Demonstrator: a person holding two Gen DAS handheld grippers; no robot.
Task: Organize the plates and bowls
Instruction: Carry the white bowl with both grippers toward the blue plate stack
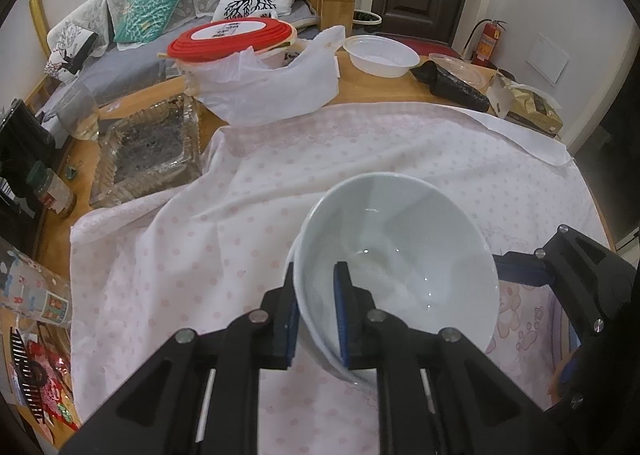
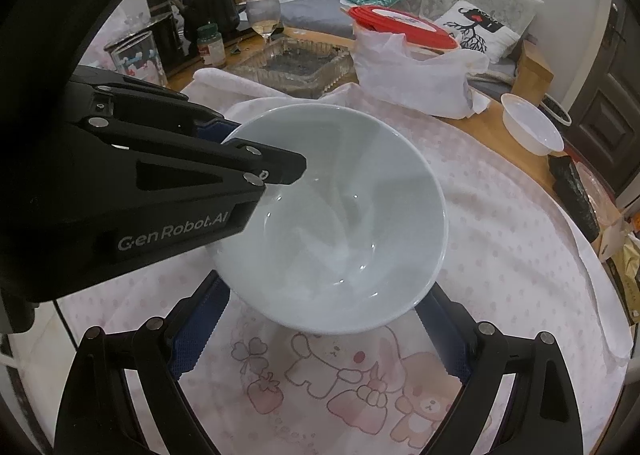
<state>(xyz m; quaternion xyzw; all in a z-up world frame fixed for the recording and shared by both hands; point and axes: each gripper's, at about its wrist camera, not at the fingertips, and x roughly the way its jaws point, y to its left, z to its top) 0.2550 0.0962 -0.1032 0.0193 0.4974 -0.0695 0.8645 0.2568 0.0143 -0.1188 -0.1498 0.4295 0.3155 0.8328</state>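
Observation:
A white bowl is tilted over the pink dotted cloth. My left gripper is shut on its near rim, with one pad inside the bowl and one outside. A second white rim shows just under the bowl at its left edge. From the right wrist view the left gripper comes in from the left onto the rim. My right gripper stands wide, one finger on each side of the bowl's lower part. Its tips are hidden beneath the bowl, and I see no pad pressing. One right finger shows behind the bowl.
At the back stand a bagged red-lidded container, a white plastic bowl, a dirty glass dish and a wine glass. A kettle, jars and cups crowd the left edge. A sofa lies beyond the table.

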